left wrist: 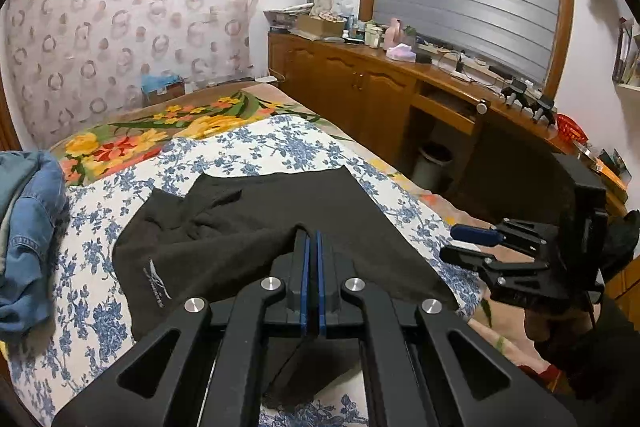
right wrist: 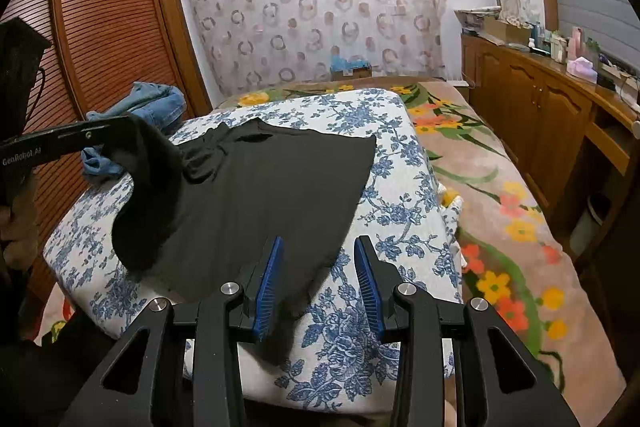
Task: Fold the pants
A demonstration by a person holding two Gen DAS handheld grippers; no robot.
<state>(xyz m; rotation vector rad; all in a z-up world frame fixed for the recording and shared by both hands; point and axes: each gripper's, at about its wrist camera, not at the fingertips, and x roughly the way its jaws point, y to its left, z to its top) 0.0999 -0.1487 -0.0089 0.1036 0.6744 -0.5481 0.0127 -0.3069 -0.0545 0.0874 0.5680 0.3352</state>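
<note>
I see a bedroom through two wrist cameras. The black pants [right wrist: 256,195] lie spread on a blue-and-white floral cloth [right wrist: 400,163] covering the bed [right wrist: 500,211], at the centre of both views.

My left hand-held gripper [left wrist: 313,239] has its blue pads pressed together, pinching a ridge of the pants' black fabric at 6 o'clock in its own view. In the right wrist view this gripper [right wrist: 132,135] enters from 9 o'clock and holds a fold of the pants lifted above the cloth.

My right hand-held gripper [right wrist: 318,259] has its fingers spread apart, holding nothing. Its left finger [right wrist: 268,291] sits over the near edge of the pants; its right finger is over bare floral cloth. In the left wrist view this gripper [left wrist: 464,243] hovers at 3 o'clock, just beside the pants' right edge.

A heap of blue denim [left wrist: 28,227] lies on the bed at 9 o'clock in the left view. A wooden counter [left wrist: 400,67] crowded with bottles runs along the wall at 2 o'clock. A patterned curtain [right wrist: 320,7] hangs at 12 o'clock.
</note>
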